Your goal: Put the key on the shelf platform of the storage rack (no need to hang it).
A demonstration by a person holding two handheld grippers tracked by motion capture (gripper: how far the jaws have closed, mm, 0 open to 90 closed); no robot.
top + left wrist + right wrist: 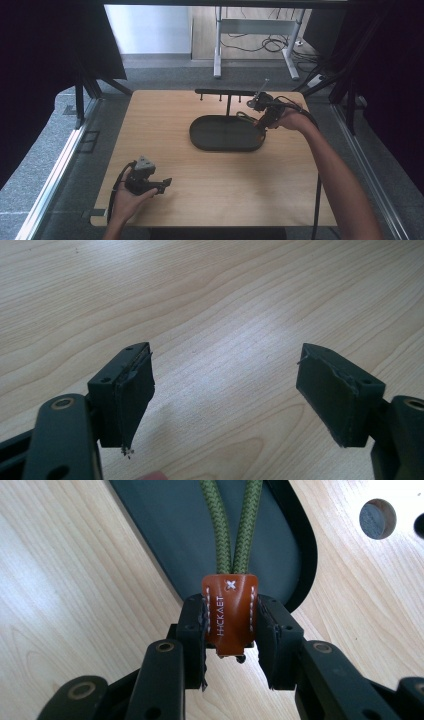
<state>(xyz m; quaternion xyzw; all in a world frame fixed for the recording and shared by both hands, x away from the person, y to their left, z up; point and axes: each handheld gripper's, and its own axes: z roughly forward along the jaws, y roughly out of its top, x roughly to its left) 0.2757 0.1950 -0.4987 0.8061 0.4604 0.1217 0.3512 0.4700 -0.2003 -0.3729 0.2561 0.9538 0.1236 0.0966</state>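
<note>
A wooden table (200, 190) fills the middle of the high view, a dark oval tray (226, 134) at its centre below a black hook rack (227, 92). At the tray's right edge the right gripper (230, 630) pinches a brown leather tab (229, 615) joining two strands of green cord (231, 525). Lower left, the left gripper (225, 390) rests with jaws spread over bare wood.

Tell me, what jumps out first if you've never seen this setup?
Probably the orange leather tab pinched in the right gripper, with two green cords running up from it over a dark oval tray. The tray sits mid-table under a black rack. At the near left, the left gripper rests open over bare wood.
</note>
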